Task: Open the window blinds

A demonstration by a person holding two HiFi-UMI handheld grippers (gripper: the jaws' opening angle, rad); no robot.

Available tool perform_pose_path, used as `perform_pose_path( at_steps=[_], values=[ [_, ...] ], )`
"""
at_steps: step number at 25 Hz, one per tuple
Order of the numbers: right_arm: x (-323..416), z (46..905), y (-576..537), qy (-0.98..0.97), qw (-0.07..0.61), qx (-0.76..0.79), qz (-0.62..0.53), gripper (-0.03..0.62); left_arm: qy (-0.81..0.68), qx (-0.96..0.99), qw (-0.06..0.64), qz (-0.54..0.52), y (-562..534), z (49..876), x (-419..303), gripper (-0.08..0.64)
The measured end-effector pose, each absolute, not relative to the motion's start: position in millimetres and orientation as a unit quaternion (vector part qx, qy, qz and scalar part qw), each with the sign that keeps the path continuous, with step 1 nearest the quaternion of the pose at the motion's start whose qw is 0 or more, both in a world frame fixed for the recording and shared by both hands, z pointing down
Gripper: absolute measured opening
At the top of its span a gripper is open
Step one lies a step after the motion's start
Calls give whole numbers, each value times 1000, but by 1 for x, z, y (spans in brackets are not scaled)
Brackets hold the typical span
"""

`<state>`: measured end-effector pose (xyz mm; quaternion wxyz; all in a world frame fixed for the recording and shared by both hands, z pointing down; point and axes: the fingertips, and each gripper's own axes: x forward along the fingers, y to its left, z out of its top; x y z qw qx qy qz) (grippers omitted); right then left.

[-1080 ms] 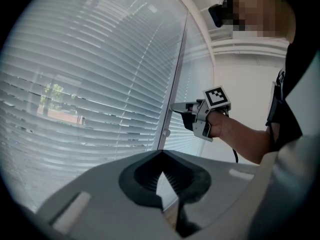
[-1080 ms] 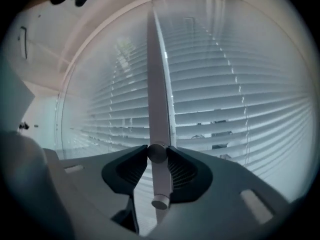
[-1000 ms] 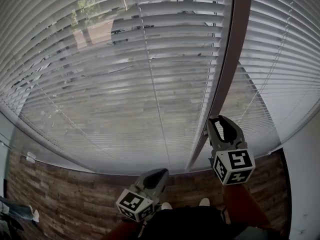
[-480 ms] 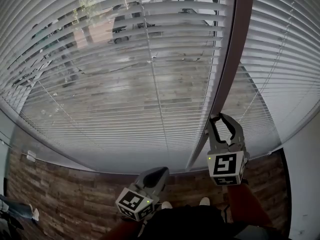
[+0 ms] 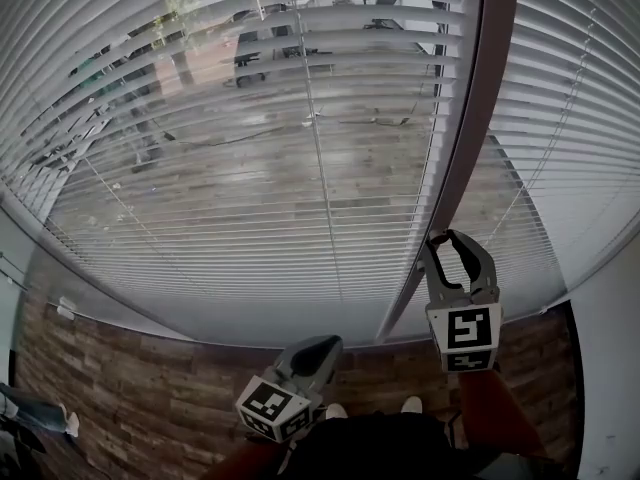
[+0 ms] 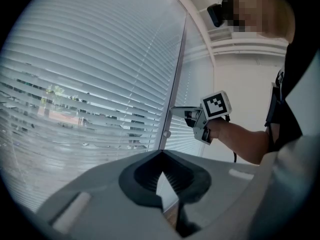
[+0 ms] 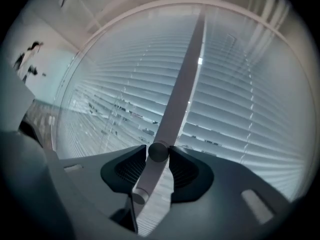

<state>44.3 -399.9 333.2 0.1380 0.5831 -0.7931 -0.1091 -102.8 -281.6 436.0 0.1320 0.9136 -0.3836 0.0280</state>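
White slatted blinds (image 5: 300, 168) cover the window, and their slats are tilted so trees and a paved yard show through. A dark upright window post (image 5: 470, 138) divides them from a second blind (image 5: 570, 118). My right gripper (image 5: 452, 240) is raised beside the post. In the right gripper view it (image 7: 159, 151) is shut on the thin tilt wand (image 7: 147, 176), which runs between its pads. The left gripper view shows that gripper (image 6: 175, 109) at the wand, whose knob end (image 6: 166, 134) hangs just below. My left gripper (image 5: 322, 345) stays low near my body, shut (image 6: 161, 154) and holding nothing.
A wood-plank floor (image 5: 130, 388) runs below the window sill. A white wall (image 5: 610, 368) closes the right side. My shoes (image 5: 408, 404) are just under the right gripper. A person's arm (image 6: 245, 139) holds the right gripper.
The slats have tilted further open, so more of the outside shows. The right gripper has twisted on the wand, its marker cube turning, and shifted slightly right. The left gripper has barely moved.
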Motion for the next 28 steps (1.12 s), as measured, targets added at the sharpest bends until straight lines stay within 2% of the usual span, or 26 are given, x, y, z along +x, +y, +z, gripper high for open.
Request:
perform_pose_path(
  at_steps=[6,12,22,28],
  values=[
    [55,344,-409,-839,-30,532,108,163,-389,912,131,25,-289,437,-104,2],
    [55,342,-411,-835,-83,519,160,164,-394,909,131,26,-290,434,-104,2],
    [56,342,-414,-830,-48,542,124,160,-387,912,132,16,-288,437,-106,2],
    [56,341,-417,-825,19,563,53,153,-390,911,130,23,-288,438,-109,2]
  ],
)
